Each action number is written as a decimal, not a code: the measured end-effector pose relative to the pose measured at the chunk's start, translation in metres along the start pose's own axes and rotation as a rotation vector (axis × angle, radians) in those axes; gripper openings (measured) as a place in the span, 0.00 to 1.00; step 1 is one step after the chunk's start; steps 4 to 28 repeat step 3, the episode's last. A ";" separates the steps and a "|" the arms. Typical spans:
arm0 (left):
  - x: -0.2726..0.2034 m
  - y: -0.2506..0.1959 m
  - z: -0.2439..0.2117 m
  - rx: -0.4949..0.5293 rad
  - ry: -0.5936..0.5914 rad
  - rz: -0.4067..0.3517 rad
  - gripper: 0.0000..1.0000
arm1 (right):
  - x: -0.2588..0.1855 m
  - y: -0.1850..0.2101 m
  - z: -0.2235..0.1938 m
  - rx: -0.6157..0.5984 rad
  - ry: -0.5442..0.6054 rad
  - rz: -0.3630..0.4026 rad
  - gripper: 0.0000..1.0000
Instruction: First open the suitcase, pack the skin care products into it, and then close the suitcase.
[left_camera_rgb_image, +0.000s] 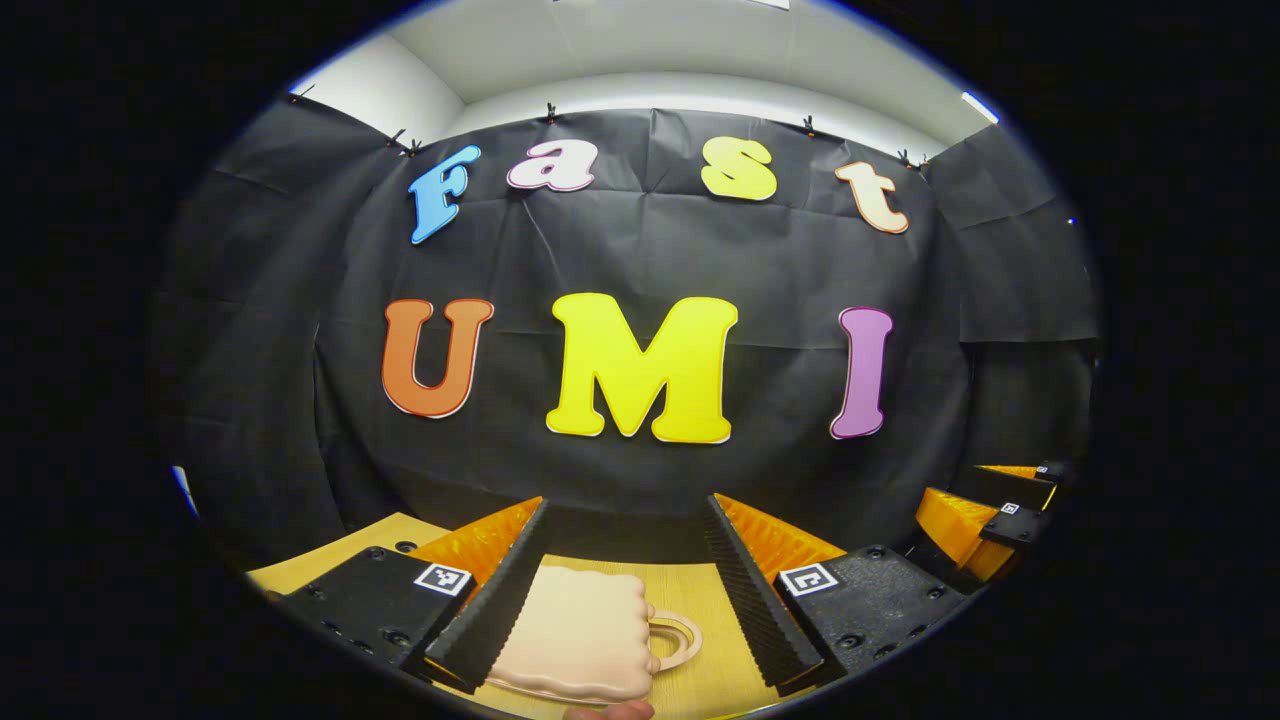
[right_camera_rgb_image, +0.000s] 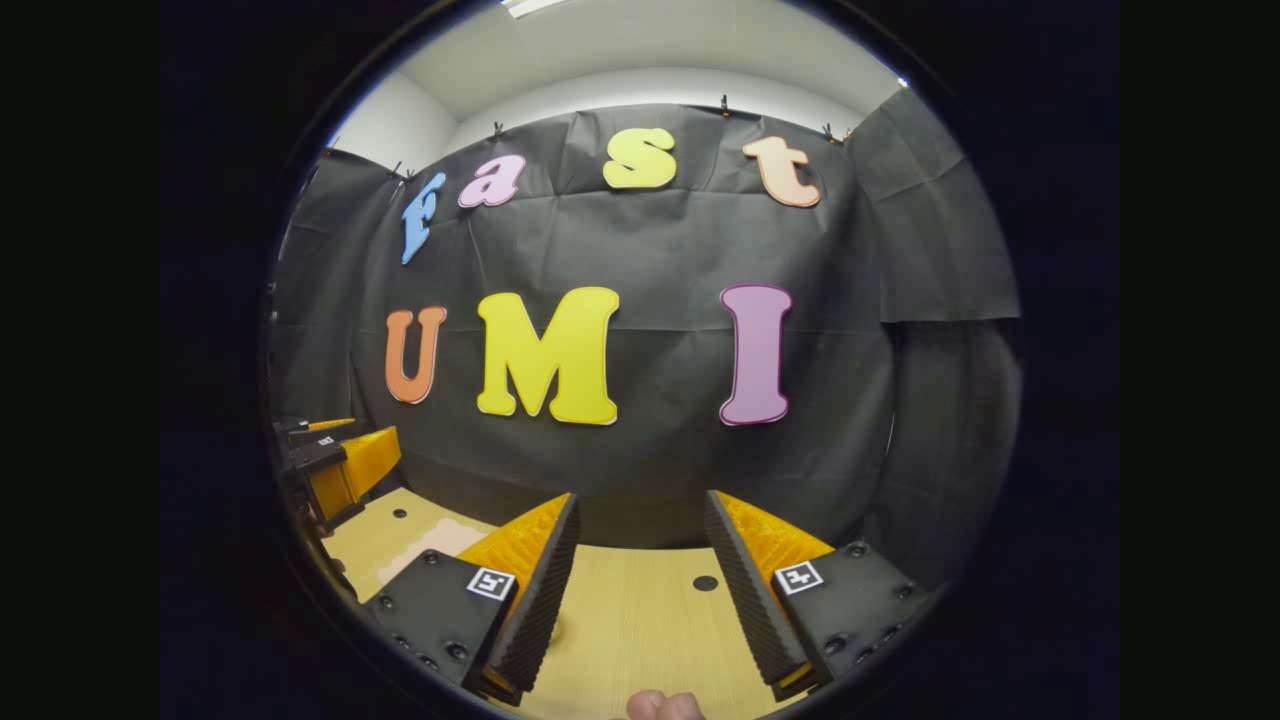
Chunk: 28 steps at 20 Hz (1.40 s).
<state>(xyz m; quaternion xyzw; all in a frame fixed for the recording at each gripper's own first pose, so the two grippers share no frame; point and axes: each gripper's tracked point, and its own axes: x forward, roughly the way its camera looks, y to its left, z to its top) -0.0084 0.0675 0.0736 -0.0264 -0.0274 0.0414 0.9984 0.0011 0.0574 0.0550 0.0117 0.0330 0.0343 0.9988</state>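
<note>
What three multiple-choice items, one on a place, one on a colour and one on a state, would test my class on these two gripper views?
1. Where does the small suitcase lie in the left gripper view?
A. On the wooden table, between the left gripper's fingers
B. Hanging on the wall
C. On the floor

2. What colour is the suitcase?
A. Dark blue
B. Pale pink-beige
C. Green

3. How do the right gripper's jaws stand?
A. Shut on the suitcase
B. Shut on a bottle
C. Open, holding nothing

Answers: 1 A, it rests on the table between those fingers. 2 B, its shell and handle are pale pink-beige. 3 C, bare table shows between the spread fingers.
</note>
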 end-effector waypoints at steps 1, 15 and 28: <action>0.000 0.001 -0.001 0.000 0.002 0.001 0.96 | 0.000 0.001 -0.001 -0.002 0.001 0.003 0.76; 0.001 0.002 -0.002 -0.001 0.005 0.004 0.85 | 0.000 0.004 -0.002 -0.006 0.005 0.007 0.76; 0.001 0.002 -0.002 -0.001 0.005 0.004 0.85 | 0.000 0.004 -0.002 -0.006 0.005 0.007 0.76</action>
